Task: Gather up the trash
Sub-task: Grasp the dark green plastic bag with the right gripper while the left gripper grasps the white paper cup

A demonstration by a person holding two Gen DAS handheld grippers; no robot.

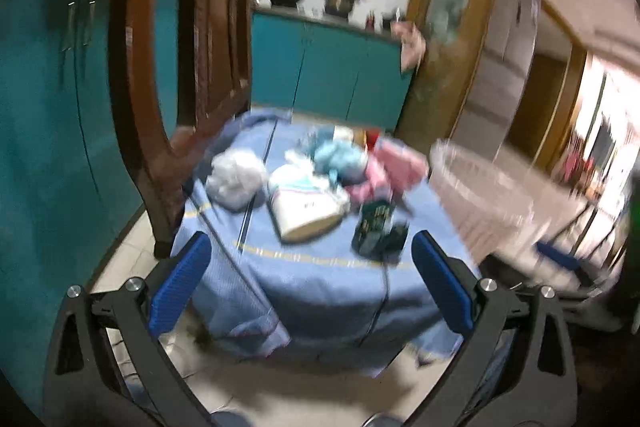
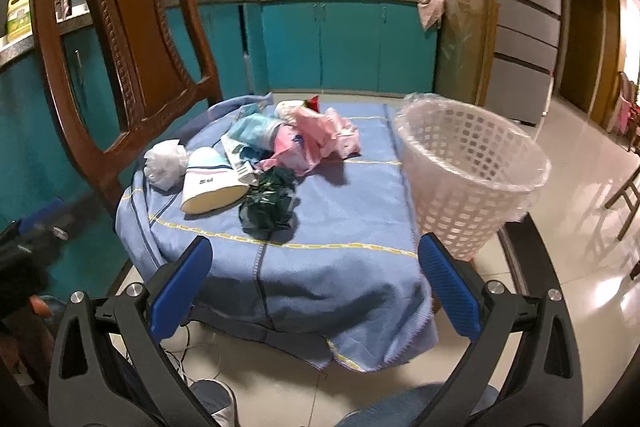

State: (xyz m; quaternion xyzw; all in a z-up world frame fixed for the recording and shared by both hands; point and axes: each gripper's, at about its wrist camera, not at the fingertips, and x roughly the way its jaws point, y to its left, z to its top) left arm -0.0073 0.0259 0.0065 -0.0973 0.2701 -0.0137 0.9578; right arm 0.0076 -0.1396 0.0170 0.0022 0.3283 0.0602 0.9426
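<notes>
— What do we see on the blue cloth (image 2: 328, 227)?

— A white basket (image 2: 472, 163), lined with clear plastic, stands upright off its right edge. On the cloth a paper cup (image 2: 212, 187) lies on its side, mouth toward us, beside a dark green wrapper (image 2: 268, 203).

— And our tongs?

— Both the left gripper (image 1: 310, 281) and right gripper (image 2: 316, 287) are spread wide, empty, short of the trash.
</notes>
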